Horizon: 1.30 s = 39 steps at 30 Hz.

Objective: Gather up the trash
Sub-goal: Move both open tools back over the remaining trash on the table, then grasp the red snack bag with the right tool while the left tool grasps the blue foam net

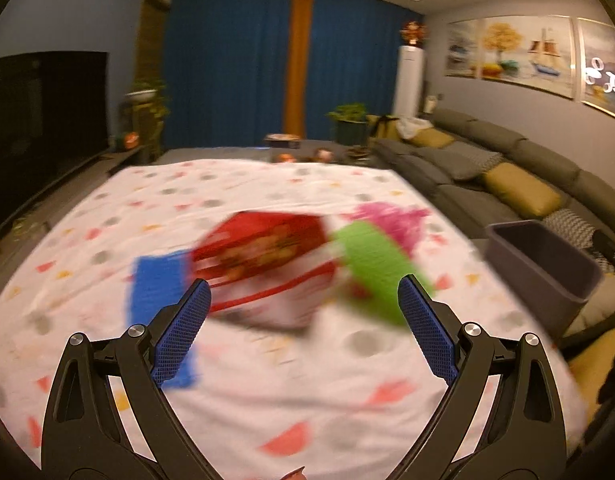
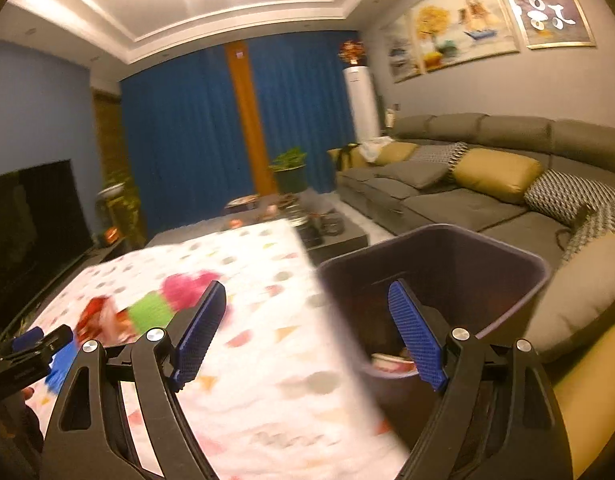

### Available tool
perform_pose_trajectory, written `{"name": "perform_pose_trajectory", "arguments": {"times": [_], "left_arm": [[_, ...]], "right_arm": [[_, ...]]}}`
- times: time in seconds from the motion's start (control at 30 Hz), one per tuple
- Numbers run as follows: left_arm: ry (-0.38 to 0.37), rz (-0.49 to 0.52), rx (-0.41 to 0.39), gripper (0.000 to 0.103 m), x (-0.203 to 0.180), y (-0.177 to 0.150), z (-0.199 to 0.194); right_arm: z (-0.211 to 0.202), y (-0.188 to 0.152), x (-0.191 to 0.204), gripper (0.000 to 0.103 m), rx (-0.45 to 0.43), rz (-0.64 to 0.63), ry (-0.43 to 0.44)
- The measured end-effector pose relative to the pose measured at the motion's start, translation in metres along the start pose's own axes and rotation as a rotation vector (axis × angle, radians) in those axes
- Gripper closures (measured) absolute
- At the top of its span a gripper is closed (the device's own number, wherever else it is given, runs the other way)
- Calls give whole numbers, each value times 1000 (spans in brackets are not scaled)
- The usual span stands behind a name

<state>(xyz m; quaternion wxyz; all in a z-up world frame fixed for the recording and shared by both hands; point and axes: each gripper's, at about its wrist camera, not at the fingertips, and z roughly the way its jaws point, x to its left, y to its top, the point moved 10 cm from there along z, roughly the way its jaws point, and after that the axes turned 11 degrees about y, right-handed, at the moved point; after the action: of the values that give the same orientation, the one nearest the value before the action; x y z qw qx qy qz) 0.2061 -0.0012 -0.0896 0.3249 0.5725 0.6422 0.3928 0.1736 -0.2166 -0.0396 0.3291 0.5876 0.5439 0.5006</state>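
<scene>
On the patterned cloth (image 1: 267, 380) lie a red and white snack packet (image 1: 267, 264), a green wrapper (image 1: 375, 272), a pink wrapper (image 1: 391, 216) and a blue piece (image 1: 155, 284), all blurred. My left gripper (image 1: 303, 304) is open and empty, just short of the red packet. My right gripper (image 2: 307, 312) is open and empty, over the table's right edge next to the dark bin (image 2: 459, 256). Something red and white (image 2: 391, 362) lies in the bin. The same wrappers show at the left in the right wrist view, red (image 2: 99, 320), green (image 2: 151, 310), pink (image 2: 187, 286).
The bin (image 1: 547, 268) stands off the table's right side, against a grey sofa (image 2: 467, 196) with yellow cushions. A dark coffee table (image 2: 307, 224) with clutter lies beyond the cloth. A TV (image 1: 43, 120) is at the left. The left gripper (image 2: 31, 348) shows at the far left.
</scene>
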Motion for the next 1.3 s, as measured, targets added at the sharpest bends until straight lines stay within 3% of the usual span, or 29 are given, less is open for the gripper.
{"name": "perform_pose_trajectory", "arguments": {"times": [0.27, 0.63, 0.97, 1.3], "left_arm": [[123, -68, 6, 10, 88, -14, -14], [198, -138, -1, 10, 154, -18, -17], [224, -167, 8, 10, 182, -22, -9], [194, -166, 37, 10, 178, -26, 7]], "right_arm": [[23, -15, 89, 22, 52, -67, 136], [64, -44, 165, 22, 156, -137, 229], [112, -68, 198, 34, 248, -141, 270], [156, -84, 209, 63, 324, -135, 289]]}}
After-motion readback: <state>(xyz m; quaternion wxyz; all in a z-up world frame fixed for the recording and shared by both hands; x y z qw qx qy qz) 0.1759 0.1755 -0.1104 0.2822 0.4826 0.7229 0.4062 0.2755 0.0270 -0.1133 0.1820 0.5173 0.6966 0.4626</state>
